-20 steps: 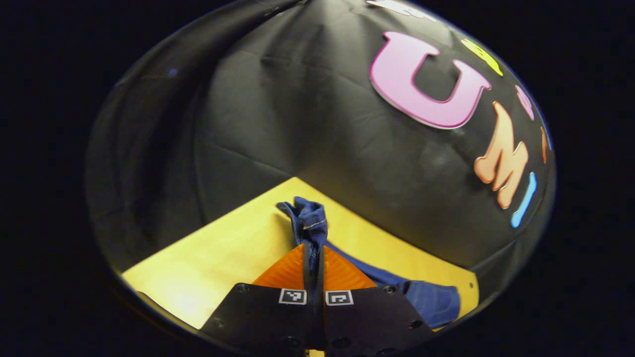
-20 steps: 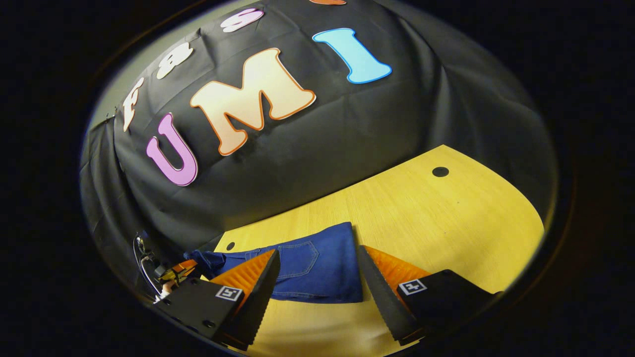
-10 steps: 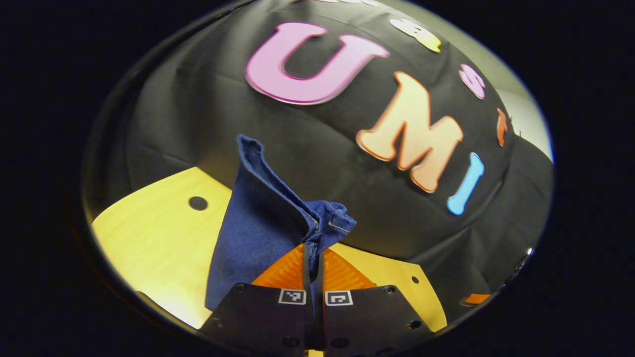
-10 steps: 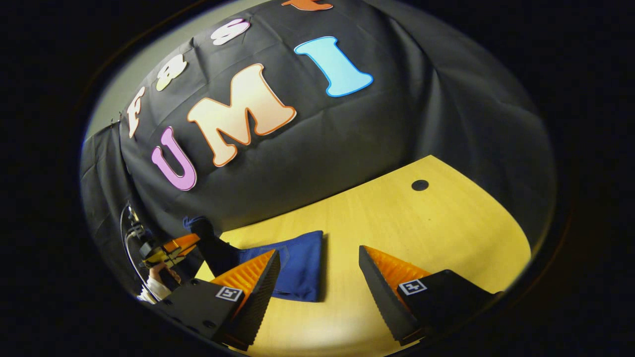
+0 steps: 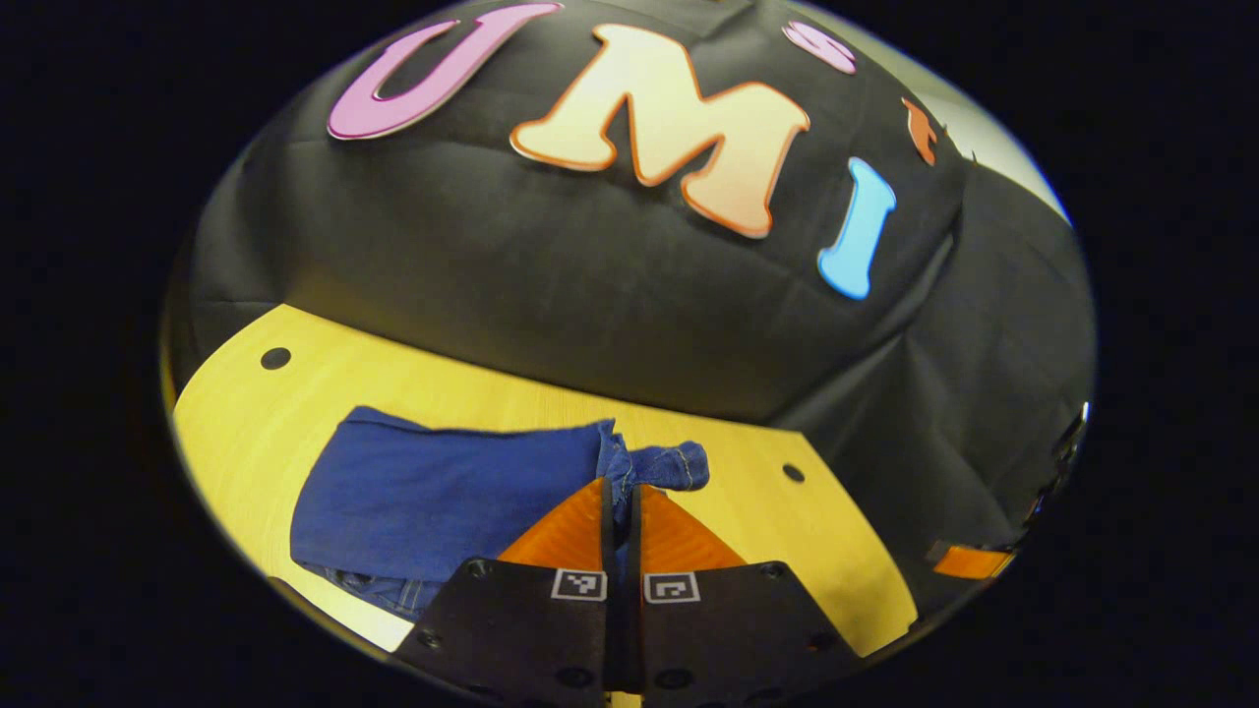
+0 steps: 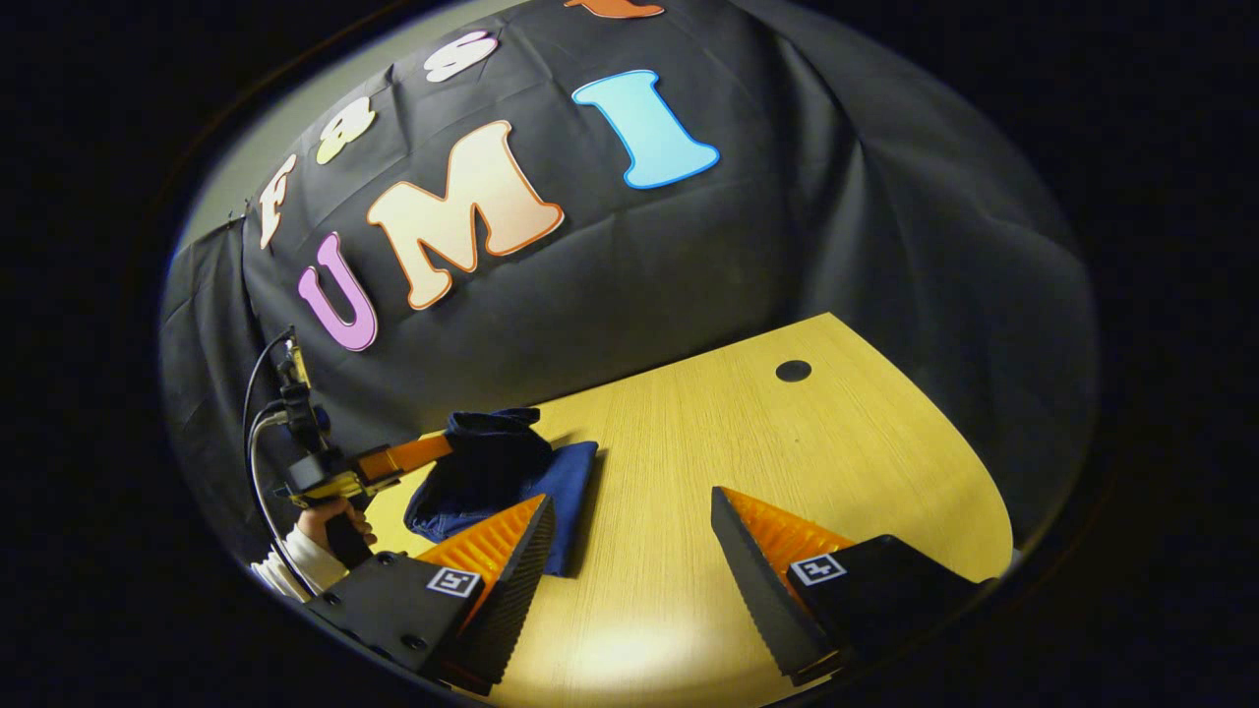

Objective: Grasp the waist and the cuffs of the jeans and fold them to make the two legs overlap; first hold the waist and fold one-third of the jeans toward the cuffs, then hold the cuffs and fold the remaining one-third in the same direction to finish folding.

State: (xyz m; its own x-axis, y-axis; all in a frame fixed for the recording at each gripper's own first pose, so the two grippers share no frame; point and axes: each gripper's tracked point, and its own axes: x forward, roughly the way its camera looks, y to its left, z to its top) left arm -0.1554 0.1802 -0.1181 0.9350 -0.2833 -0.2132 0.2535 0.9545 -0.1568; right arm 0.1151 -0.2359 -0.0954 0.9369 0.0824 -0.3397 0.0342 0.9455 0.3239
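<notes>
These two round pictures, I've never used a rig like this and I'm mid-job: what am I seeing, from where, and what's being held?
Each picture comes from a camera riding on a hand-held two-finger gripper, looking along its own fingers.

In the left gripper view, the left gripper is shut on the cuff end of the blue jeans, which lie folded on the yellow wooden table.

In the right gripper view, the right gripper is open above the table, holding nothing. Farther off there, a person's hand holds the left gripper against the jeans.
</notes>
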